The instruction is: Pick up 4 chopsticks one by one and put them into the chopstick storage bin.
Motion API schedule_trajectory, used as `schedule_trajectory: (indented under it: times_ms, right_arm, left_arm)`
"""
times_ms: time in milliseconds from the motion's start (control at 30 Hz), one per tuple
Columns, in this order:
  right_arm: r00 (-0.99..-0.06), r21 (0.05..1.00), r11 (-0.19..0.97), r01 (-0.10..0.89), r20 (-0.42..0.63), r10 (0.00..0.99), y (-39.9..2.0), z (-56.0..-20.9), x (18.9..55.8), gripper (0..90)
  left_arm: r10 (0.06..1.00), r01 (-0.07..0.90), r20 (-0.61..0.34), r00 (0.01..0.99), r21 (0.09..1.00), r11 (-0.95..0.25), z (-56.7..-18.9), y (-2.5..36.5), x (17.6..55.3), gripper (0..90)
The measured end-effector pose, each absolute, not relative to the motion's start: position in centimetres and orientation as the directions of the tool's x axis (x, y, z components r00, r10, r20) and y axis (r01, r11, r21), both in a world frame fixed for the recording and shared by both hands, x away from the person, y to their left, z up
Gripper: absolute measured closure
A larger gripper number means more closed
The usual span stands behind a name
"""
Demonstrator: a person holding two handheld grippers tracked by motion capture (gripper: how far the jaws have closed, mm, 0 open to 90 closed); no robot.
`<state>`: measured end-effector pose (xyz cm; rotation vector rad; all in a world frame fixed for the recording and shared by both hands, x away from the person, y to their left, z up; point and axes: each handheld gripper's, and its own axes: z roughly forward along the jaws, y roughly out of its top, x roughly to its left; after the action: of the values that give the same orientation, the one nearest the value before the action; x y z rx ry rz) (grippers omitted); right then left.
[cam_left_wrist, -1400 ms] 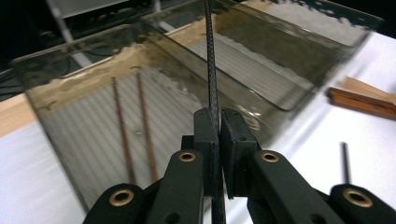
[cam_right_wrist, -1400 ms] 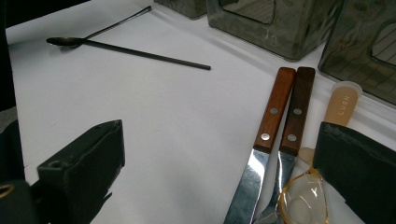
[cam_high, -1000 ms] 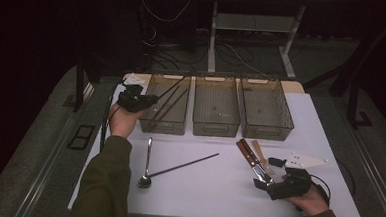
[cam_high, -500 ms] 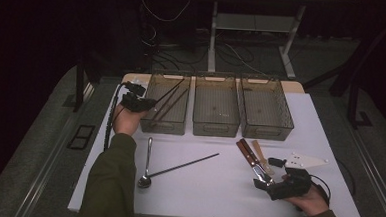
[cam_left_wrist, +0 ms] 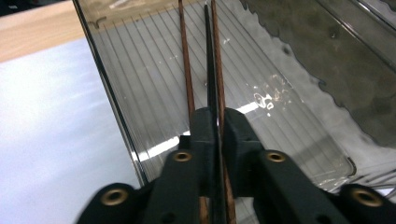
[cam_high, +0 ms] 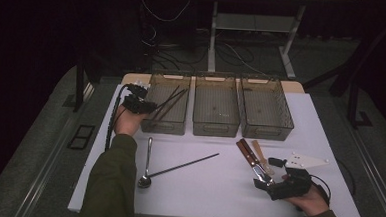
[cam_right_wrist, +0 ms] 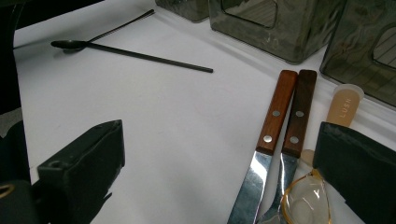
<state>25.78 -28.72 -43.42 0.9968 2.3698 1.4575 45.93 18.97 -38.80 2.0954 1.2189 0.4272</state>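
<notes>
Left tongs (cam_high: 148, 107) lower, loosening on chopstick (cam_left_wrist: 209, 70)

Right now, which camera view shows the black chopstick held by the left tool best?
The left gripper view: the black chopstick runs up close between the left tool pads into the bin. The high view shows it small and dim; the right gripper view looks elsewhere.

Count from my seat:

- Clear plastic bins (cam_high: 215, 120): three, in a row along the far side of the table (cam_high: 226, 195).
- Chopsticks: three in my left bin, two brown (cam_left_wrist: 186, 70) and one black (cam_left_wrist: 208, 70); a fourth, also black (cam_high: 188, 165), lies loose out on the table.
- Spoons: two. One long dark metal spoon (cam_high: 147, 161) and one pale, translucent plastic one (cam_right_wrist: 344, 105) beside the knives.
- Wood-handled knives (cam_high: 248, 156): two, side by side, one handle lighter (cam_right_wrist: 276, 114) and one darker (cam_right_wrist: 299, 114).
- Grippers: two, one in my left hand (cam_high: 142, 106), one in my right (cam_high: 282, 186).
</notes>
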Motion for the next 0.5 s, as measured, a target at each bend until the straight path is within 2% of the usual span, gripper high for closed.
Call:
schedule_trajectory:
  times_ms: [167,500]
  right_arm:
    - [-0.759,0.847,0.293,0.444,0.180,0.626,-28.7,-43.4,25.8,2.4]
    - [-0.760,0.847,0.293,0.444,0.182,0.624,-28.7,-43.4,25.8,2.4]
  left_arm:
    - [0.851,0.618,-0.052,0.523,0.711,-0.337,-38.3,18.7,45.7,72.3]
    - [0.773,0.566,-0.083,0.629,0.730,-0.383,-37.4,18.4,44.6,48.4]
